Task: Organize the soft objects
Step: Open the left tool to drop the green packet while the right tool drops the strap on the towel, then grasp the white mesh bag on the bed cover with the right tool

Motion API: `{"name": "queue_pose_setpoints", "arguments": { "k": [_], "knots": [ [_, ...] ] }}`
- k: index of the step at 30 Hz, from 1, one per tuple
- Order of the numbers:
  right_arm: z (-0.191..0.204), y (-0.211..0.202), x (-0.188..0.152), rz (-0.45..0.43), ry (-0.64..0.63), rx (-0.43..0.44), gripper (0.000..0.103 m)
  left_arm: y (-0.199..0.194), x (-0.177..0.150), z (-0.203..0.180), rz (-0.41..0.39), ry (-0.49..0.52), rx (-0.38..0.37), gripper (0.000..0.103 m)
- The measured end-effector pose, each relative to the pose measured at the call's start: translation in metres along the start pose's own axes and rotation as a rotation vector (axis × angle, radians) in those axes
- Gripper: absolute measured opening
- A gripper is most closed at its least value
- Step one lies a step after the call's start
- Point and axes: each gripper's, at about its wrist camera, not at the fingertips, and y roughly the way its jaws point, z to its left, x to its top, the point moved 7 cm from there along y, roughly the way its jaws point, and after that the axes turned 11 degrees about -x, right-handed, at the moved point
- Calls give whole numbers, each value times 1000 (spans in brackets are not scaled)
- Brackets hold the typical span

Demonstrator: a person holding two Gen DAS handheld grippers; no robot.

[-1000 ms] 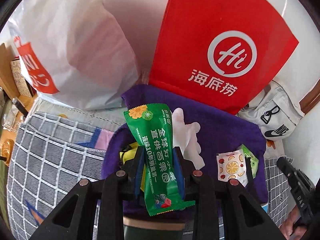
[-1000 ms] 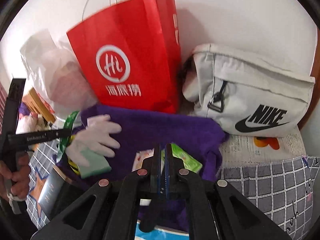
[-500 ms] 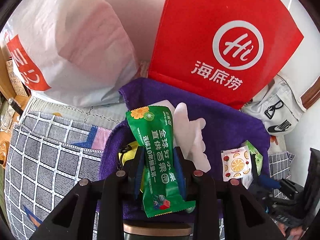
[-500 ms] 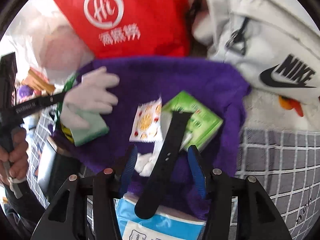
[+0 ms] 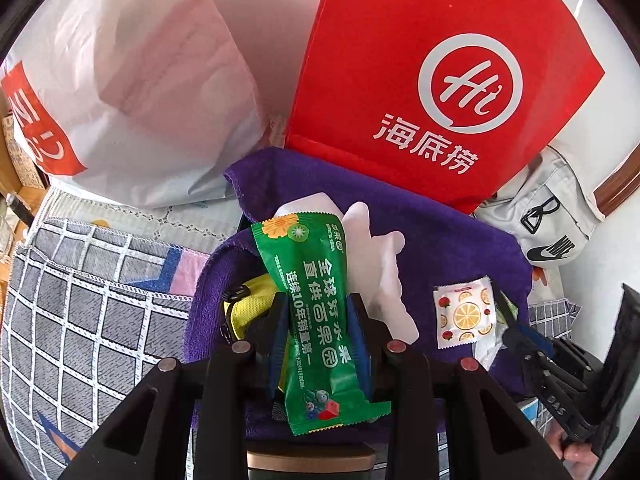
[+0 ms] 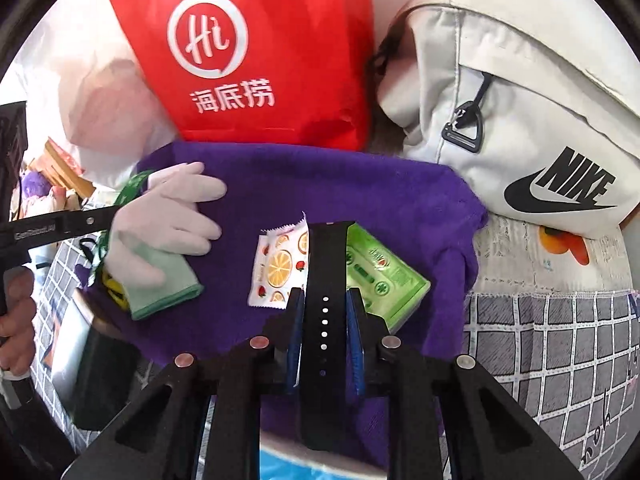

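Since a second ago the right claw (image 6: 325,312) has sunk toward the purple towel (image 6: 360,184), and its jaws, wide apart half a second back, have just been closing around the black strap (image 6: 325,280); the blue pads now sit against the strap's two edges, so I read it as grasped.

Largest first: the red paper bag (image 5: 420,80) stands at the far side, a white plastic bag (image 5: 132,92) to its left and a grey sling bag (image 6: 520,100) to its right. Nearer lies the purple towel, spread over a checked cloth (image 5: 80,320) on the worktop, carrying the small things. A white glove (image 6: 160,216) rests at its left. The left claw (image 5: 316,328) holds a green snack packet (image 5: 316,300) clenched between its pads, above the towel's near left part. The strap lies lengthwise at the towel's near middle, over a fruit-print sachet (image 6: 276,264) on its left and a green box (image 6: 380,276) on its right.

To do this step well, I judge the grip should be firm on the strap alone before lifting, straight up and slowly, so the limp ends do not drag the sachet or box along.
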Motion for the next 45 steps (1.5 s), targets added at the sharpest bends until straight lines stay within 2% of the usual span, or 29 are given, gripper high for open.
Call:
{"name": "queue_pose_setpoints", "arguments": {
  "k": [3,5,8,9,14,15,19,25,27,30,34,42,45],
  "knots": [
    [-3,13,-6,42,-7,-15,21,1,0,2,8,-16,-37,31],
    [-5,13,-6,38,-3,-21,24,1,0,4,10,-20,-42,34],
    [-11,6,1,9,15,-9,48,2,0,2,15,-26,-63,41],
    [-12,2,3,-12,18,-12,51,1,-1,1,16,-25,-64,44],
    [-17,-14,11,-74,41,-16,53,-12,3,-3,-26,20,3,59],
    [-18,-16,12,-83,47,-18,55,-15,3,-5,-34,26,5,60],
    [-20,-31,14,-120,58,-75,56,-28,4,-11,-52,35,-3,60],
    [-5,-64,11,-188,35,-101,57,-53,-5,-27,-78,83,16,60],
    [1,-74,3,-190,26,-103,57,-67,-10,-36,-94,109,25,60],
    [10,-88,-11,-176,42,-32,57,-90,-19,-48,-127,141,22,60],
    [19,-106,-34,-165,34,-36,57,-117,-36,-59,-153,155,23,60],
    [31,-143,-101,-136,32,-41,57,-160,-93,-62,-181,164,48,60],
    [38,-157,-129,-138,37,7,57,-166,-120,-58,-168,148,35,60]
  ]
}}
